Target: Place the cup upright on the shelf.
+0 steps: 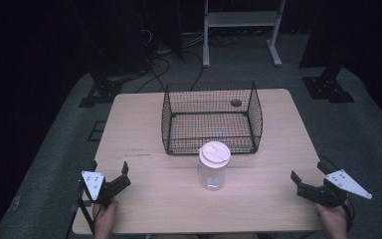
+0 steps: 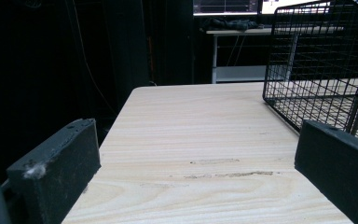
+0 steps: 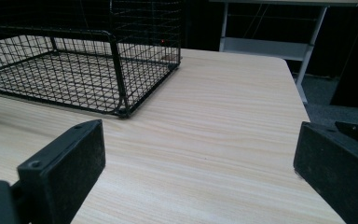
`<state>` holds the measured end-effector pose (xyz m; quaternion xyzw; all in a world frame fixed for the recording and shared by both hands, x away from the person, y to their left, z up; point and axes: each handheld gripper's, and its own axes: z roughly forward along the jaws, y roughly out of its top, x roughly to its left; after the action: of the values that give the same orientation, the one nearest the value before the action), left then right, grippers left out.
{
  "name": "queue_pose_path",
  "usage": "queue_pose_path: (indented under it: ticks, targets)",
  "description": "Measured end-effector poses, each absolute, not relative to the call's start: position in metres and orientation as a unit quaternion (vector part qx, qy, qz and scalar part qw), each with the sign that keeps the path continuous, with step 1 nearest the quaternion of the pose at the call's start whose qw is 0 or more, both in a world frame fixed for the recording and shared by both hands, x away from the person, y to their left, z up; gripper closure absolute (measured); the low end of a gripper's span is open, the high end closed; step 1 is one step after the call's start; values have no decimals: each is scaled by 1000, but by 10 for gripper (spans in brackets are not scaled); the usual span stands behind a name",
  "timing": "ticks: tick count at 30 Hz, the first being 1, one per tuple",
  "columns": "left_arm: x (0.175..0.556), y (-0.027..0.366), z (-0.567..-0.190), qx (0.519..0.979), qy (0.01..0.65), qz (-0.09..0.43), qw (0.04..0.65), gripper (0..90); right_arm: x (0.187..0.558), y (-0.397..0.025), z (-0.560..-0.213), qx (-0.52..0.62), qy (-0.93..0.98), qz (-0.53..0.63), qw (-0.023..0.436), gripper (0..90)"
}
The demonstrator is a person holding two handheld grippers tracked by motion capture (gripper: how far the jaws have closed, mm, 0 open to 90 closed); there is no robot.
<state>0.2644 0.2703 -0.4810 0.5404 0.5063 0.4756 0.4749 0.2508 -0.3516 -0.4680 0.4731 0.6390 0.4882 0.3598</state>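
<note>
high view: i see a light wooden table (image 1: 144, 129) with a black wire basket (image 1: 212, 118) sitting toward its far middle, open at the top. just in front of the basket's near wall stands a clear plastic jar (image 1: 213, 166), upright, capped with a pale pinkish lid (image 1: 214, 152); whether jar and basket touch i cannot tell from this angle. the left hand-held gripper (image 1: 110, 176) sits low over the near left corner of the table, its jaws spread apart and nothing between them, grey three-cornered plate (image 1: 93, 182) on top, a hand (image 1: 105, 219) behind it. the right hand-held gripper (image 1: 308, 176) sits at the near right edge, jaws likewise spread and empty, hand (image 1: 334, 220) behind it. both are well apart from the jar. left gripper view: the jaws stand wide with bare table (image 2: 200, 140) between them, basket (image 2: 319, 65) corner at upper right, some dark scuff marks (image 2: 228, 174) on the wood. right gripper view: the jaws stand wide, basket (image 3: 74, 60) at upper left, bare table (image 3: 214, 121) ahead. a white metal frame (image 1: 241, 27) stands on the floor beyond the table.
</note>
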Motion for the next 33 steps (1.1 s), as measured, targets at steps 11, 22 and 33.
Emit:
queue_pose_path:
  ticks: [11,22,33]
  targets:
    - [264,270,-481,541,505,474,477,0,251,-337,-462,452,653,492,356,16]
    - [264,271,-481,541,504,474,478,0,251,-314,-450,420,674,502,343,16]
    - [264,270,-481,541,504,475,477,0,251,-288,-435,380,693,513,334,15]
